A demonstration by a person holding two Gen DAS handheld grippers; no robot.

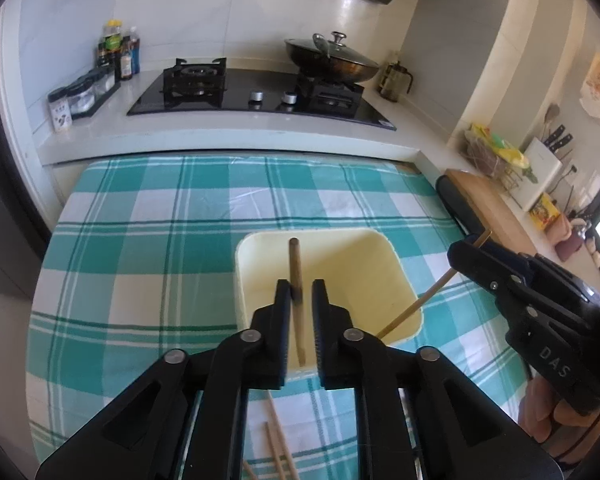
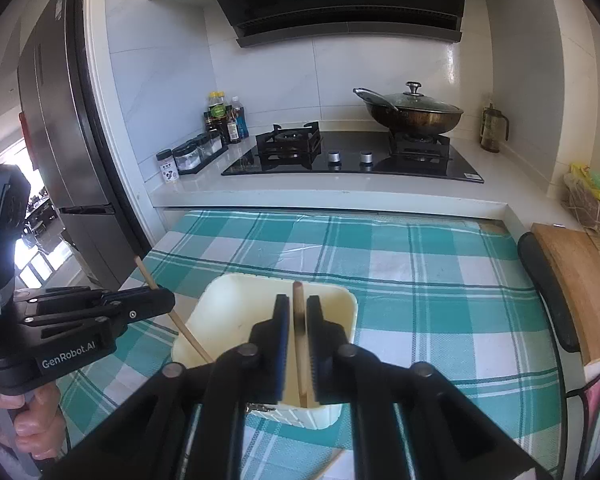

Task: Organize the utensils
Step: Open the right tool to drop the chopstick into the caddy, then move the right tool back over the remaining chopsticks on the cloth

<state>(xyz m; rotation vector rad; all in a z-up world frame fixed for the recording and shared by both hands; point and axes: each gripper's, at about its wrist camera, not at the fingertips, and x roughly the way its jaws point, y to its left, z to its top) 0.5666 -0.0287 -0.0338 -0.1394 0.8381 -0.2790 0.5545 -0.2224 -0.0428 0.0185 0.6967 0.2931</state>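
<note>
Left wrist view: our left tool [image 1: 301, 294] and right tool [image 2: 298, 312] each held a chopstick [image 1: 296, 280] loosely, slightly parted, over the tub [image 1: 380, 248], apparently to drop it in.

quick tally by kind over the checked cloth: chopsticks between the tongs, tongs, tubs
brown wooden chopsticks between the tongs: 2
black tongs, left and right: 2
pale yellow square plastic tub: 1
total: 5
</note>
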